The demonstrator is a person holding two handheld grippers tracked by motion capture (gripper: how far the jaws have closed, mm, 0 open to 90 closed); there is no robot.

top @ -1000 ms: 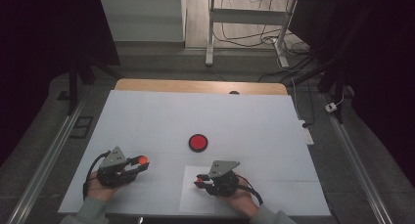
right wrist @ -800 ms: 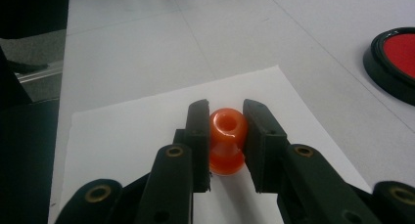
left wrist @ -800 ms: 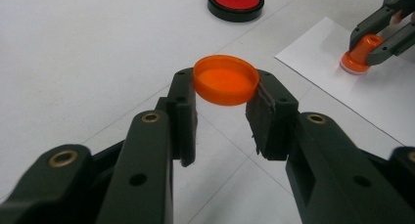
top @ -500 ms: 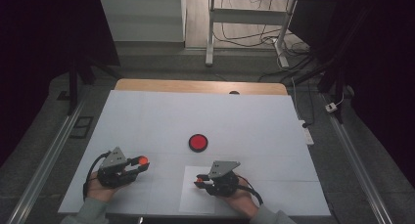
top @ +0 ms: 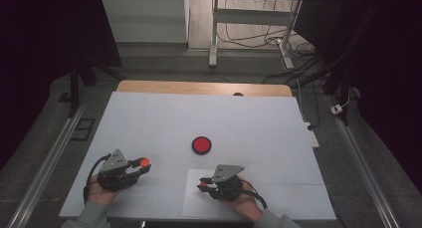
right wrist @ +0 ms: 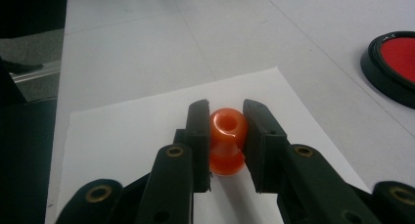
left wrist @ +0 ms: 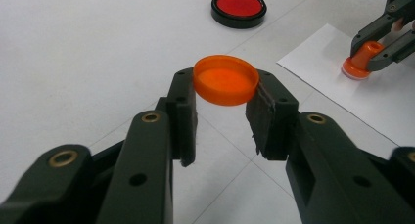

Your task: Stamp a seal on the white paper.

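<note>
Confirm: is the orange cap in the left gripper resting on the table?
No. The left gripper holds the orange cap between its jaw tips, raised clear of the white table.

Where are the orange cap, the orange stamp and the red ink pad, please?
orange cap (left wrist: 225, 80), left gripper view, its hollow inside.
orange stamp (right wrist: 226, 123), right gripper view, its knob top.
red ink pad (top: 201, 145), high view, its red centre.

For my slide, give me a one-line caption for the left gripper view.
Left gripper pinches an orange cap between its fingers, above the white table.
</note>
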